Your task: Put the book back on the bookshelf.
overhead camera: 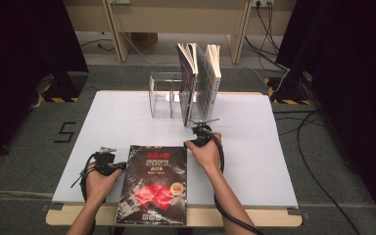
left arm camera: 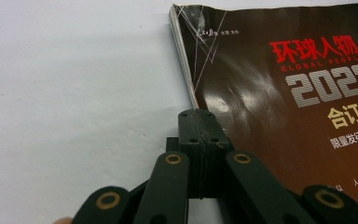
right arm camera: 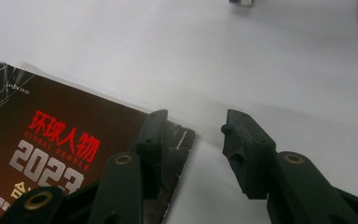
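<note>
Dark magazine (overhead camera: 152,183) flat on white counter (overhead camera: 254,161), overhanging near edge. Left claw (overhead camera: 108,164) at its left edge, right claw (overhead camera: 198,131) past its far right corner. Behind, two books (overhead camera: 200,81) upright beside clear stand (overhead camera: 164,95).

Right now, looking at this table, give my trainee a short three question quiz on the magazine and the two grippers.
1. True or false: the left gripper is shut, its tips at the edge of the dark magazine.
2. The right gripper is: A open at the magazine's corner; B clamped on a standing book; C inside the clear acrylic stand.
3. How many books stand upright at the stand?

Key: 1 true. 2 A. 3 two, the second left of the first.
</note>
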Tool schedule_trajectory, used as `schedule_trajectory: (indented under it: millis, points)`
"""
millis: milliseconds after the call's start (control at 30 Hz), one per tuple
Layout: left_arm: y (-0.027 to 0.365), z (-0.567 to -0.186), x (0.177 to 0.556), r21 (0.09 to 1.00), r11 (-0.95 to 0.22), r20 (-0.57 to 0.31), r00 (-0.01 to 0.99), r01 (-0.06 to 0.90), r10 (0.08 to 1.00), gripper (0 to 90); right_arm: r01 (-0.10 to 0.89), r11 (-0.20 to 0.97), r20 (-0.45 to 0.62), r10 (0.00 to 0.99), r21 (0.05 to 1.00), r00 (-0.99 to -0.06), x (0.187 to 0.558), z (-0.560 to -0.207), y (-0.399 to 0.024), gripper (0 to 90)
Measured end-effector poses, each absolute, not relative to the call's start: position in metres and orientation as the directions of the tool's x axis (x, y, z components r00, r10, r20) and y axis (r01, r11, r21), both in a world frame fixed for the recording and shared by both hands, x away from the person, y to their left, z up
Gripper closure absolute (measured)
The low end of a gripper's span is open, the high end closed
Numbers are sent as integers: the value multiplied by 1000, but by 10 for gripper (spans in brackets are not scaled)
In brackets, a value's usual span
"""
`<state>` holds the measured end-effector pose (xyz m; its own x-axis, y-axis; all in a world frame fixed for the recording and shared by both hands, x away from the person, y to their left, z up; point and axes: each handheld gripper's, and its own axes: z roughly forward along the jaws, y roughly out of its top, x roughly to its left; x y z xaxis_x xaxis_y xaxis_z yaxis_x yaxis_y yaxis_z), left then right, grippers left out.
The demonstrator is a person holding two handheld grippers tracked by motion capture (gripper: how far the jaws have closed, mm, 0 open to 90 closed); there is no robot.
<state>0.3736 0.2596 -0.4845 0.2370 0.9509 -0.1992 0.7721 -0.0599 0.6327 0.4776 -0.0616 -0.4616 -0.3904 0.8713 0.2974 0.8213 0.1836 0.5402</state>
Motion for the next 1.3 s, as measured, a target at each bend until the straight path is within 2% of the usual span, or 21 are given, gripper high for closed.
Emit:
schedule_trajectory:
  millis: [100,200,500,1133,1300]
  points:
    - [265,-483,375,626,-48,-223,237,778,946,859,830,182,303,872,527,-384,477,-464,-60,596]
    - [272,-482,375,628,-4,-257,212,778,943,739,832,187,308,868,522,-389,476,-464,-57,592]
    - [264,-475,373,629,-19,-267,238,777,934,636,839,191,316,865,510,-389,475,-469,-55,586]
    - [258,-480,373,595,-72,-250,270,800,930,637,849,193,327,862,492,-387,484,-472,-47,571]
    - [251,-481,371,606,-88,-206,262,791,943,658,849,174,345,859,499,-379,482,-473,-48,570]
